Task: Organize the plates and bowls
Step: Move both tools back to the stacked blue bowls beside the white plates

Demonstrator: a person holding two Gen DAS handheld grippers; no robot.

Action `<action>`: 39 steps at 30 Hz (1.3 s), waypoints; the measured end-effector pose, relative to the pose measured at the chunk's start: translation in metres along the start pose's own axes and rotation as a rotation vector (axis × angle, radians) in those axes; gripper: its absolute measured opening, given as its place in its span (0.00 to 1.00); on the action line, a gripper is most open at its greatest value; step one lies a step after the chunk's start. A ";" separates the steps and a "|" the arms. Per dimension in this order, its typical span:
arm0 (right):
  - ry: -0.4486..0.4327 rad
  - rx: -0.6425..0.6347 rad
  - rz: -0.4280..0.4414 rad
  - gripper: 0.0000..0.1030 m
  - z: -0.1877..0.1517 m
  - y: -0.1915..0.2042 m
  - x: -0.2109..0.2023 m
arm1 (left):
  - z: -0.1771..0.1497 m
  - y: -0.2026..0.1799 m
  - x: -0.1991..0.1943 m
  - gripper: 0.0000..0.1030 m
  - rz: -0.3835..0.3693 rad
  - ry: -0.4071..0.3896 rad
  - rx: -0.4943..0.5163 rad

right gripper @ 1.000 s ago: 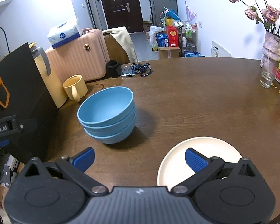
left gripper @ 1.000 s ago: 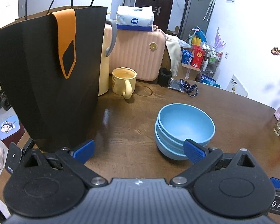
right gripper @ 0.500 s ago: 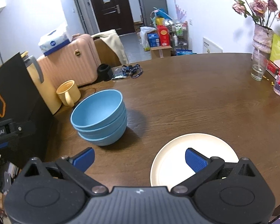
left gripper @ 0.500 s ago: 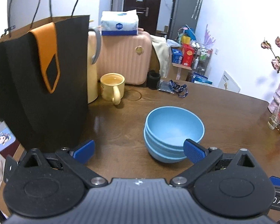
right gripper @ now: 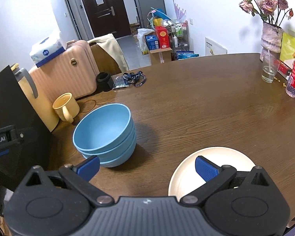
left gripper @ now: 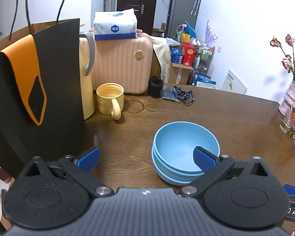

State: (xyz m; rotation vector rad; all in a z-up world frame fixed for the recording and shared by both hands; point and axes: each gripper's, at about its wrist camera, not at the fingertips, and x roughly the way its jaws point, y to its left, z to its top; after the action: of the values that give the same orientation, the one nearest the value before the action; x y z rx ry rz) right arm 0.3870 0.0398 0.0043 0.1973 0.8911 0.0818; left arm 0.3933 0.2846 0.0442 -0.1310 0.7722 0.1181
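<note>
Blue bowls (right gripper: 104,135) sit nested on the table (right gripper: 206,106), likely stacked to save space; cream plate (right gripper: 212,167) lies apart. Left hand-held gripper (left gripper: 145,158) and right hand-held gripper (right gripper: 146,166) both spread, empty.

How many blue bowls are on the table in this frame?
3, all nested in one stack on the wooden table, left of the cream plate and near the yellow mug. Further bowls inside the stack would be hidden.
</note>
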 end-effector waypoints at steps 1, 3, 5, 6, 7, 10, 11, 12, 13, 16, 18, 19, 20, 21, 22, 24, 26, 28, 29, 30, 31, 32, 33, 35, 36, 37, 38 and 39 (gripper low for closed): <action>0.003 0.002 -0.003 1.00 0.001 0.002 0.002 | 0.001 0.001 0.002 1.00 -0.004 0.002 0.002; 0.008 0.007 -0.007 1.00 0.003 0.005 0.006 | 0.004 0.003 0.005 1.00 -0.009 0.006 0.004; 0.014 0.011 -0.011 1.00 0.004 0.008 0.009 | 0.006 0.004 0.009 1.00 -0.013 0.011 0.007; 0.017 0.012 -0.013 1.00 0.004 0.009 0.011 | 0.007 0.005 0.011 1.00 -0.013 0.014 0.009; 0.020 0.015 -0.014 1.00 0.005 0.010 0.013 | 0.009 0.006 0.013 1.00 -0.015 0.017 0.010; 0.030 0.023 -0.021 1.00 0.007 0.012 0.018 | 0.011 0.008 0.018 1.00 -0.020 0.027 0.011; 0.033 0.026 -0.024 1.00 0.008 0.013 0.020 | 0.012 0.008 0.019 1.00 -0.023 0.031 0.011; 0.036 0.029 -0.027 1.00 0.008 0.014 0.021 | 0.012 0.009 0.022 1.00 -0.026 0.036 0.011; 0.039 0.032 -0.030 1.00 0.009 0.014 0.023 | 0.013 0.009 0.024 1.00 -0.027 0.040 0.010; 0.049 0.036 -0.040 1.00 0.011 0.016 0.028 | 0.016 0.011 0.030 1.00 -0.035 0.051 0.007; 0.054 0.038 -0.047 1.00 0.013 0.018 0.030 | 0.017 0.012 0.033 1.00 -0.038 0.057 0.001; 0.057 0.039 -0.050 1.00 0.014 0.019 0.032 | 0.019 0.013 0.036 1.00 -0.038 0.063 -0.002; 0.060 0.040 -0.053 1.00 0.014 0.019 0.033 | 0.020 0.013 0.039 1.00 -0.038 0.068 -0.004; 0.064 0.042 -0.056 1.00 0.015 0.020 0.034 | 0.020 0.014 0.041 1.00 -0.039 0.074 -0.006; 0.068 0.044 -0.059 1.00 0.016 0.020 0.036 | 0.021 0.014 0.044 1.00 -0.041 0.079 -0.007; 0.076 0.050 -0.064 1.00 0.018 0.021 0.039 | 0.023 0.015 0.049 1.00 -0.046 0.089 -0.010; 0.083 0.054 -0.069 1.00 0.020 0.021 0.043 | 0.024 0.015 0.054 1.00 -0.051 0.099 -0.013; 0.091 0.056 -0.073 1.00 0.021 0.022 0.046 | 0.024 0.015 0.058 1.00 -0.056 0.108 -0.016; 0.095 0.058 -0.076 1.00 0.023 0.022 0.048 | 0.025 0.015 0.061 1.00 -0.056 0.113 -0.016; 0.099 0.060 -0.077 1.00 0.023 0.023 0.050 | 0.026 0.015 0.064 1.00 -0.057 0.117 -0.016; 0.103 0.061 -0.076 1.00 0.024 0.024 0.052 | 0.027 0.015 0.067 1.00 -0.056 0.121 -0.017; 0.106 0.063 -0.076 1.00 0.025 0.024 0.054 | 0.028 0.014 0.069 1.00 -0.056 0.125 -0.017; 0.109 0.064 -0.078 1.00 0.026 0.025 0.056 | 0.028 0.014 0.071 1.00 -0.056 0.129 -0.018; 0.113 0.064 -0.081 1.00 0.029 0.027 0.060 | 0.031 0.014 0.076 1.00 -0.056 0.137 -0.021; 0.115 0.063 -0.081 1.00 0.031 0.028 0.062 | 0.032 0.013 0.078 1.00 -0.056 0.140 -0.021; 0.117 0.063 -0.080 1.00 0.032 0.029 0.064 | 0.033 0.013 0.080 1.00 -0.055 0.143 -0.020; 0.120 0.064 -0.077 1.00 0.034 0.030 0.067 | 0.034 0.012 0.083 1.00 -0.054 0.147 -0.019; 0.122 0.065 -0.076 1.00 0.035 0.031 0.069 | 0.035 0.012 0.086 1.00 -0.053 0.150 -0.019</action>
State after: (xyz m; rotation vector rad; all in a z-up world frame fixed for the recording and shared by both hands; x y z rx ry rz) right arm 0.4580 0.0756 -0.0203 0.2207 1.0229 -0.0059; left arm 0.4761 0.3067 0.0077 -0.1796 0.9168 0.0655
